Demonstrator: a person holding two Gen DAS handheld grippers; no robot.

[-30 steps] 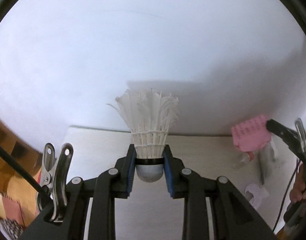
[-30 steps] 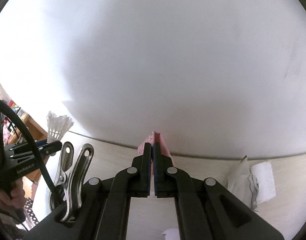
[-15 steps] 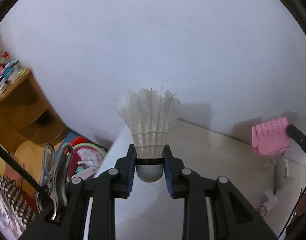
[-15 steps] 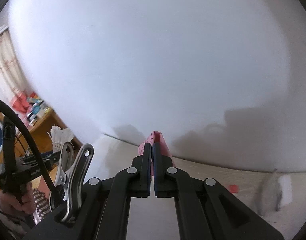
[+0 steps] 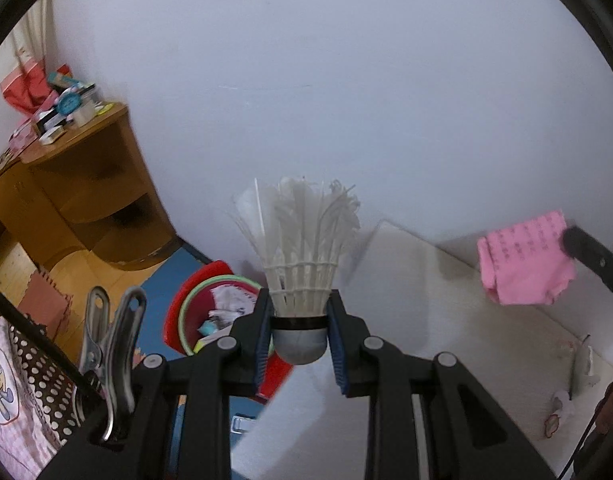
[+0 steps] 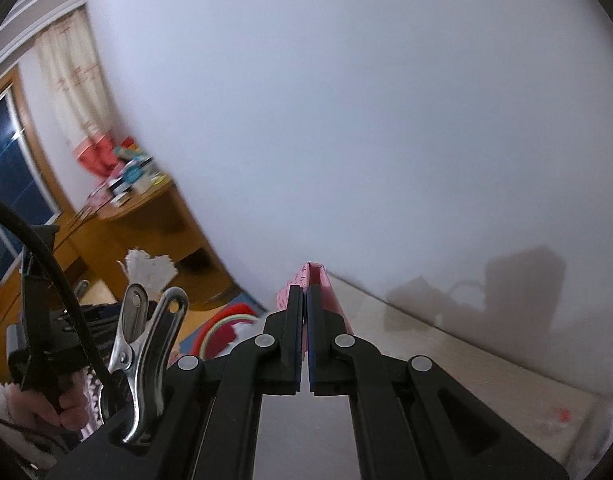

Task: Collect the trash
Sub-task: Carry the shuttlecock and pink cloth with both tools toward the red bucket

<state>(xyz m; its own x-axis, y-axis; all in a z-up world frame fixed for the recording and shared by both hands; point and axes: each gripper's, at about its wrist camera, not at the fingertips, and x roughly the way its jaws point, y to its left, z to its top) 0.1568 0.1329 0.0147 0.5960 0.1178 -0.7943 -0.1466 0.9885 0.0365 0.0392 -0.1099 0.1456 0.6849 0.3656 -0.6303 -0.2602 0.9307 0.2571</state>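
The left gripper [image 5: 300, 334] is pinching a worn shuttlecock [image 5: 302, 248] by its grey cork base, frayed white feathers sticking up, above the desk's [image 5: 446, 300] left edge. The right gripper [image 6: 305, 324] is clamping a crumpled pink printed paper [image 5: 524, 258], off to the right. A red trash bin [image 5: 210, 312] is sitting on the floor, lower left.

— What stood behind?
— A plain white wall [image 5: 346, 80], a cluttered wooden shelf [image 5: 78, 184] at left.
— Any window?
— A dark window [image 6: 10, 184] beside a pale curtain [image 6: 74, 76].
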